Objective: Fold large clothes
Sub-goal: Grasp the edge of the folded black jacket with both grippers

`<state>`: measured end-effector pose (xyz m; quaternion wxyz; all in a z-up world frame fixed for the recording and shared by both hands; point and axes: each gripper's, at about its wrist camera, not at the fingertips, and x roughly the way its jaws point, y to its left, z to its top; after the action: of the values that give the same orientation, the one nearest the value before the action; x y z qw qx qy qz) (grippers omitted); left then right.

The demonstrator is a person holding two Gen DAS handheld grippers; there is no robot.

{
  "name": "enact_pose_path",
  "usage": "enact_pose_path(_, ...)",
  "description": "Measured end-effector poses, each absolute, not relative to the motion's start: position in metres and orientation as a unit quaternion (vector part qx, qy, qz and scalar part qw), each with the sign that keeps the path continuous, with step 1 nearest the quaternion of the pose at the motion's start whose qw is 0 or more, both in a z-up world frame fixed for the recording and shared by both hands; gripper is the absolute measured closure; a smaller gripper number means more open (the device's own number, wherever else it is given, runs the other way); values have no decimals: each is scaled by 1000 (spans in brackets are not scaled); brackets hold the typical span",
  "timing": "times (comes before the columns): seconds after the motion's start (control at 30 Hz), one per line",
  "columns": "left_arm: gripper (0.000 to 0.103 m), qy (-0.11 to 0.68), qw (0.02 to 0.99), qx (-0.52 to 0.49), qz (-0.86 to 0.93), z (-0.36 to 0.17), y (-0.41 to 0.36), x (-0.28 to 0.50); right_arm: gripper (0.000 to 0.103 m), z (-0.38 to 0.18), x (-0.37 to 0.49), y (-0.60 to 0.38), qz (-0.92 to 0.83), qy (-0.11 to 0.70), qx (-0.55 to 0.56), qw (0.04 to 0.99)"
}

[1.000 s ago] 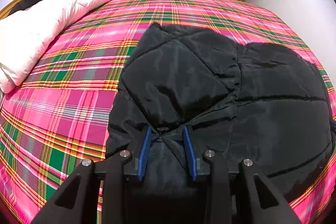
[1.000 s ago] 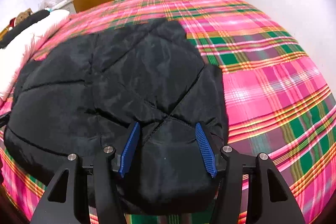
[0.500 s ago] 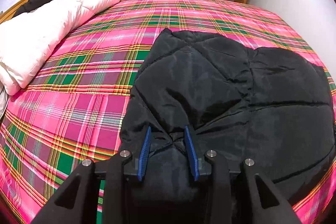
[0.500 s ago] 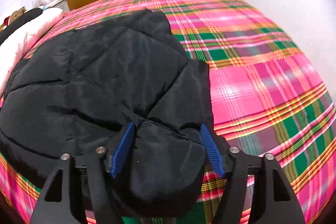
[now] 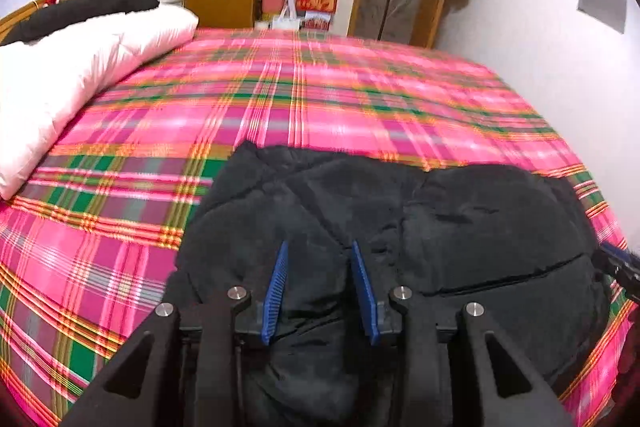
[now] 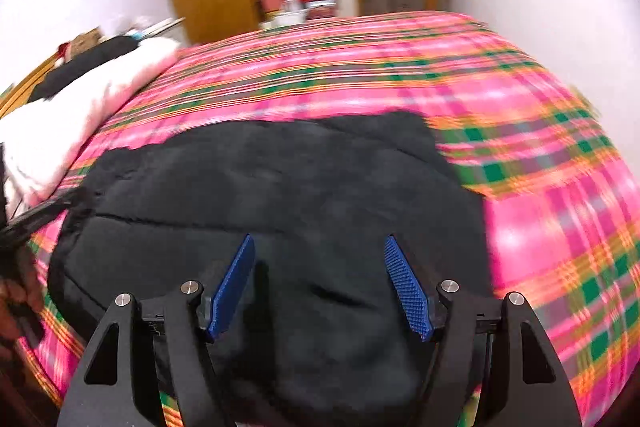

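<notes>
The jacket (image 5: 460, 227), black, quilted and padded, lies on the plaid bed (image 5: 320, 87), bunched toward the near edge. A white duvet (image 5: 80, 75) lies along the bed's left side, well apart from the garment.

Left gripper (image 5: 320, 287): jaws drawn close together with a thick fold of the jacket bunched between the blue pads (image 5: 276, 291). It is clenched on the fabric. The cloth puckers toward the pads, which suggests tension.

Right gripper (image 6: 320, 283): jaws stand wide apart over the jacket (image 6: 280, 187). Padding swells up between the pads (image 6: 408, 287), but neither pad visibly presses into it. Judged released, or at most resting on the garment; contact cannot be confirmed. Both views are motion-blurred.

Handling assessment: the garment is soft, bulky and compressible, and probably light for its size. The shell looks smooth, so a thin pinch of outer fabric alone is likely to slide out. The filling will spring back, so folds will not lie flat without pressing. It has no stiffness; unsupported parts will sag and drag on the bed.

Grip recommendation: take a full thickness of shell and padding, preferably at a stitched seam, hem or corner, where layers are bound together. Two holds along one edge, set well apart, should keep that edge straight while it is carried over.
</notes>
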<state>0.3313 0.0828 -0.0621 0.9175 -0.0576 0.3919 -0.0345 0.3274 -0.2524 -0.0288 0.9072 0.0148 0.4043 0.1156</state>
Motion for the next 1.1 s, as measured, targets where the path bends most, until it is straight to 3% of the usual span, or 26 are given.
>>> enact_pose_path(0.3, 66, 418, 907, -51, -32, -87, 101, 347, 35, -66, 397, -265, 79, 461, 41, 883)
enact_pose_path(0.57, 66, 422, 901, -88, -52, -89, 112, 351, 36, -66, 402, -283, 79, 469, 26, 879)
enact_pose_path(0.8, 67, 417, 904, -95, -20, -64, 119, 327, 36, -21, 331, -308, 69, 416, 44, 906)
enact_pose_path(1.1, 66, 443, 894, -63, 35, -83, 127, 294, 35, -67, 284, -337, 16, 432, 4, 902)
